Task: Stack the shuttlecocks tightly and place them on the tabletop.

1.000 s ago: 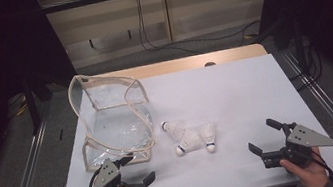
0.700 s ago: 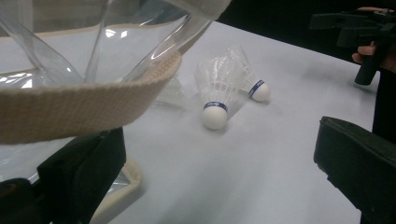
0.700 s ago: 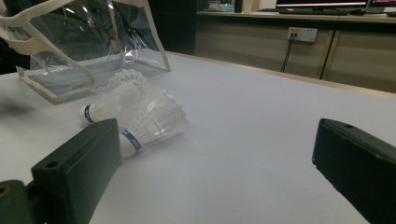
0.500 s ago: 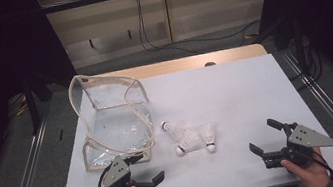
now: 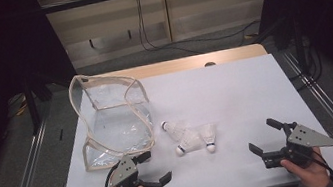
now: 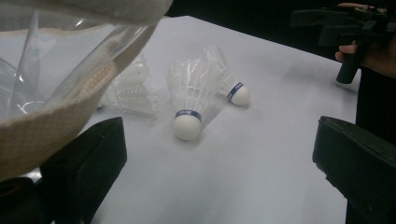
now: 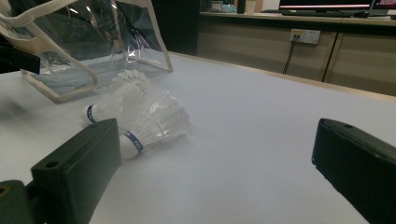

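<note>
Table [image 5: 234, 88]: smooth white rectangle.
Bag [image 5: 112, 117]: clear crinkled plastic, cream woven trim, ten o'clock.
Shuttlecocks [image 5: 191, 137]: feathered cones, rounded corks, centre.
Left gripper [image 5: 156, 168]: spread, empty.
Right gripper [image 5: 265, 137]: spread, empty.

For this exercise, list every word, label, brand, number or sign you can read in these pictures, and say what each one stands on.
Blue band round the cork of the nearest shuttlecock: white lettering, too blurred to read for certain.
Blue band on the second shuttlecock: lettering too small to read.
Blue bands on the shuttlecocks in the right gripper view: blurred, unreadable.
Clear bag: no text visible.
Nothing else carries readable text.
</note>
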